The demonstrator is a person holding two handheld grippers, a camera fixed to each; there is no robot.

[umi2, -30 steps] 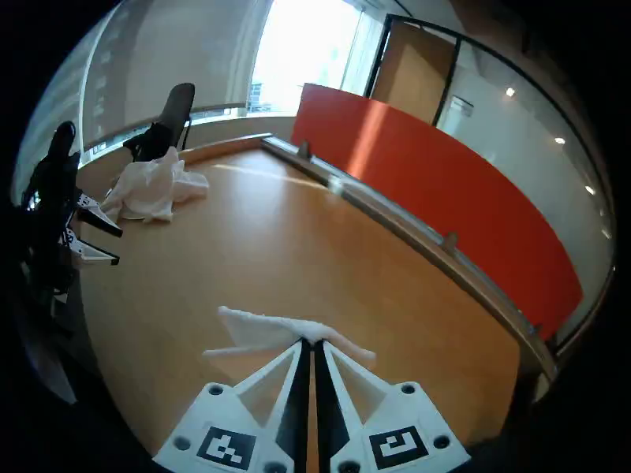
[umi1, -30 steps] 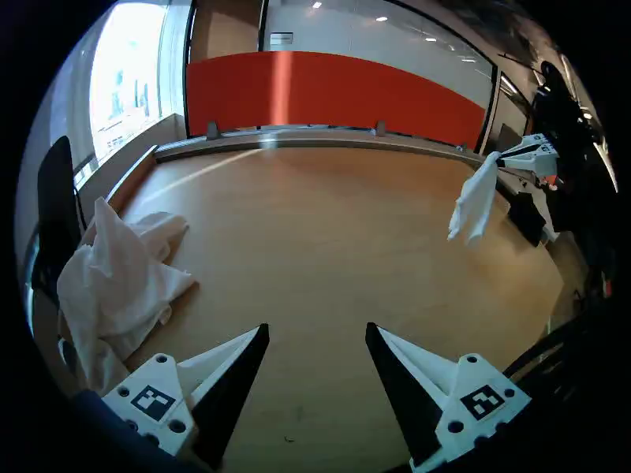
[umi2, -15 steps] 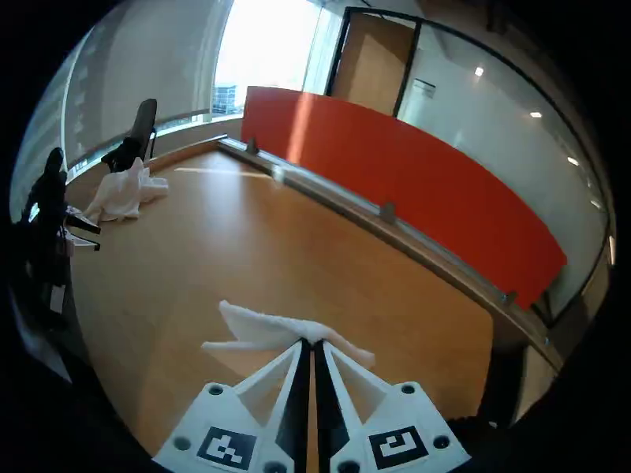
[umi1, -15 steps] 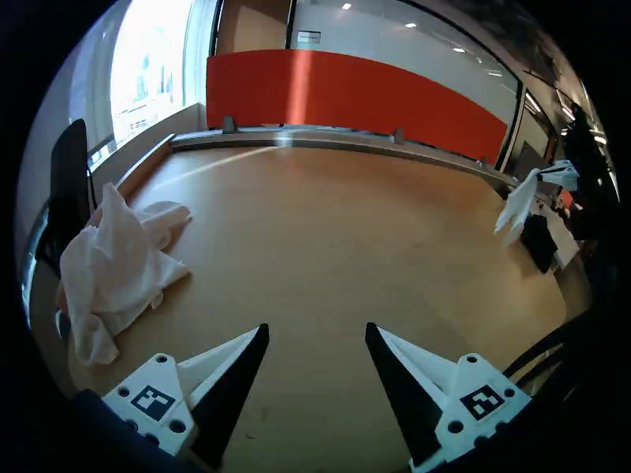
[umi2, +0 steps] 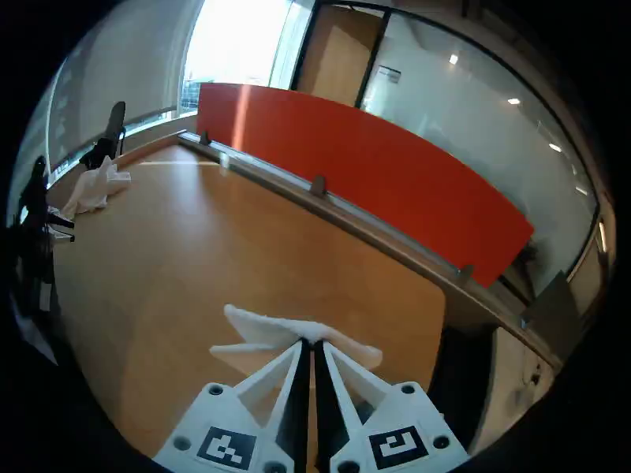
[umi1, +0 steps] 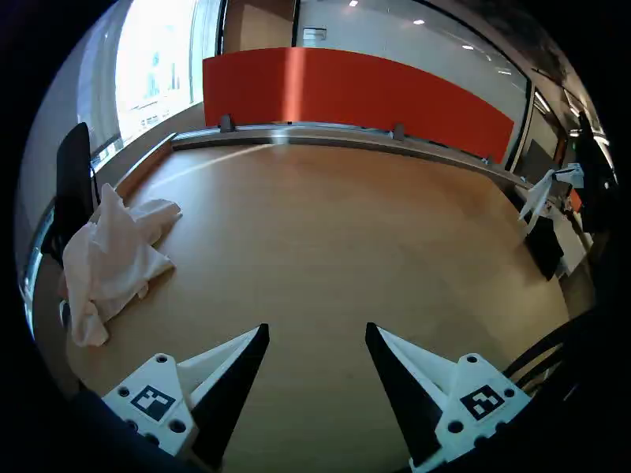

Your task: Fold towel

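Note:
A small white towel [umi2: 296, 335] is pinched at its edge in my right gripper [umi2: 313, 344], whose fingers are shut on it above the wooden table [umi2: 197, 260], near the table's right end. In the left gripper view the same towel [umi1: 540, 201] hangs from the right gripper [umi1: 569, 173] at the far right edge of the table. My left gripper [umi1: 315, 331] stands open over the near part of the table [umi1: 331, 229], with nothing between its fingers. A crumpled pile of white towels [umi1: 114, 260] lies to its left; the pile [umi2: 95, 185] looks small and far off in the right gripper view.
A long red partition [umi1: 355, 87] and a metal rail [umi1: 315, 135] run along the table's far edge. A black chair [umi1: 75, 177] stands behind the towel pile. Beyond the table's right end [umi2: 438, 331] the floor drops away beside a grey cabinet [umi2: 505, 378].
The right gripper has carried the hanging towel farther toward the table's right end, away from the left gripper. The left gripper stays open and has hardly moved.

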